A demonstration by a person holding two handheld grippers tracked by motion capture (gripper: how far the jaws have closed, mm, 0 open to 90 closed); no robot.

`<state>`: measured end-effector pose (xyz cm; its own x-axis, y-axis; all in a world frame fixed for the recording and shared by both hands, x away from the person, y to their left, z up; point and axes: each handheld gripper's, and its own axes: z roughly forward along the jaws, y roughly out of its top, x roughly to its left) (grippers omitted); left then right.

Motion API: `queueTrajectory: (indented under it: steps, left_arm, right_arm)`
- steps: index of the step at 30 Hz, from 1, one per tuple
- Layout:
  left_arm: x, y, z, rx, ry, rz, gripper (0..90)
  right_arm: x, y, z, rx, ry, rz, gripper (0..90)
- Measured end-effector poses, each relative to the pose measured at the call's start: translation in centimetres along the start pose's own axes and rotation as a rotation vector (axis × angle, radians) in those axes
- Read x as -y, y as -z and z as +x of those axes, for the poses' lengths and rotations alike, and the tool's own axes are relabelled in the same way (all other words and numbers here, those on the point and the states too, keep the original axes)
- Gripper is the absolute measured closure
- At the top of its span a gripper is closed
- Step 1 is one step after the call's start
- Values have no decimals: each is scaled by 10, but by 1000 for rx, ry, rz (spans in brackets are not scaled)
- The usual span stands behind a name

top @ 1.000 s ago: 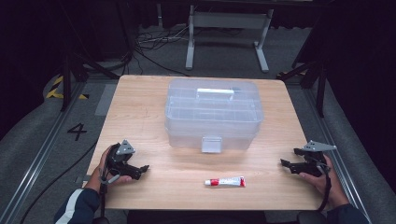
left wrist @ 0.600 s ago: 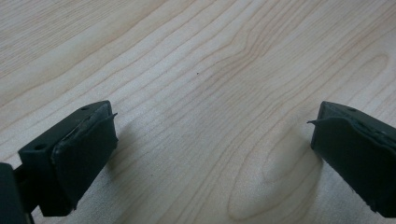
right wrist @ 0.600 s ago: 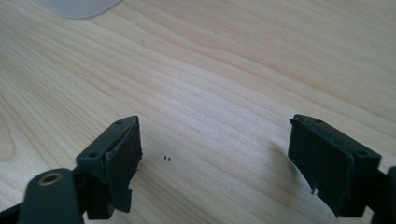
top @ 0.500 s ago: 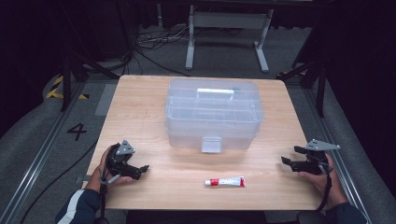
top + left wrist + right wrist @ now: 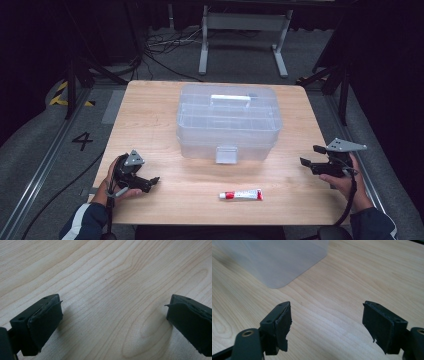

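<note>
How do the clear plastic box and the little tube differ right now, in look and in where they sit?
The clear plastic box is large, see-through and stands mid-table with its lid shut; the tube is small, opaque white with a red end, and lies flat near the front edge. The box has a handle on top and a front latch; the tube has neither. Both rest on the wooden table, apart from each other and touched by neither tongs.

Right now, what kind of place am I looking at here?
Probably a lab or studio set up for recording manipulation demos: a wooden table ringed by dark curtains, cables and a metal stand on the grey floor, and a person holding a left gripper and right gripper.
</note>
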<state>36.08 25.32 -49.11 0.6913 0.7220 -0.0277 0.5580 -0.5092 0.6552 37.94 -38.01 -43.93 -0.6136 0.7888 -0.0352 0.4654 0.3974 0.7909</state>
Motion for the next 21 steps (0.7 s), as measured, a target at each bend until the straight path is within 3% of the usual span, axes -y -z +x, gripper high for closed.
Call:
queueTrajectory:
  steps: [21]
  left_arm:
    - [0, 0, 0, 0, -1, -2, 5]
  right_arm:
    - [-57, 11, 8, -33, 76, -80, 281]
